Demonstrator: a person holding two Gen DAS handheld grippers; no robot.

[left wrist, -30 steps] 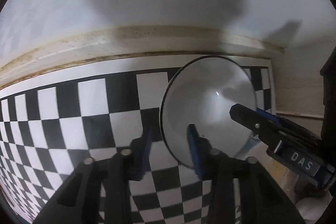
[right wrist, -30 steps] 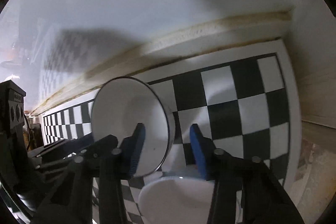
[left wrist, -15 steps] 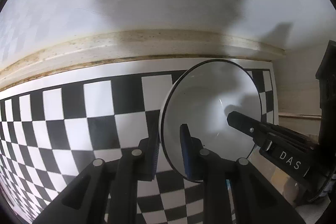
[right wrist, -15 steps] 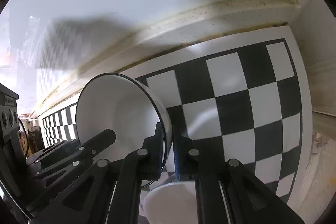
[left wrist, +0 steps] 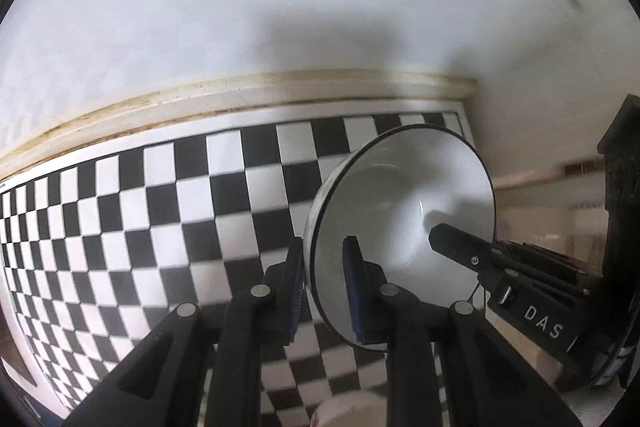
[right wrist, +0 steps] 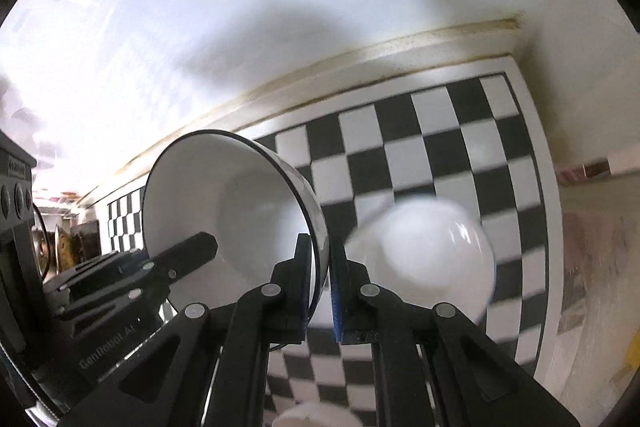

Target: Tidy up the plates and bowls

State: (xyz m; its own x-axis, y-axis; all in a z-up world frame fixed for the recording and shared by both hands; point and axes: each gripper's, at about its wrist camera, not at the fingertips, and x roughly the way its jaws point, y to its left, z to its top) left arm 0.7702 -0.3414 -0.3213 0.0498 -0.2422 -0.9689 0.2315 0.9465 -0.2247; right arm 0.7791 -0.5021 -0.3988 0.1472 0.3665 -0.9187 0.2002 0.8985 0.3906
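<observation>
Bowl [left wrist: 404, 223], white with a dark rim, hangs tipped on edge above the checkerboard mat [left wrist: 140, 227], pinched at opposite rim points by the left gripper [left wrist: 322, 287] and right gripper [right wrist: 329, 287], likely sharing its weight. A second white bowl [right wrist: 424, 259] lies blurred on the mat below.

Left gripper [left wrist: 323, 281]: black frame, 2 blue-padded fingers, pointed steeply downward. Jaws clamped on the near rim of a white bowl [left wrist: 404, 211], 1 pad inside the wall, 1 outside.

Right gripper [right wrist: 320, 283]: same build, also angled steeply down. Jaws pinched on the opposite rim of that bowl, 1 pad on each face of the wall.

Each gripper shows in the other's view, fingers reaching into the bowl from the side.
</observation>
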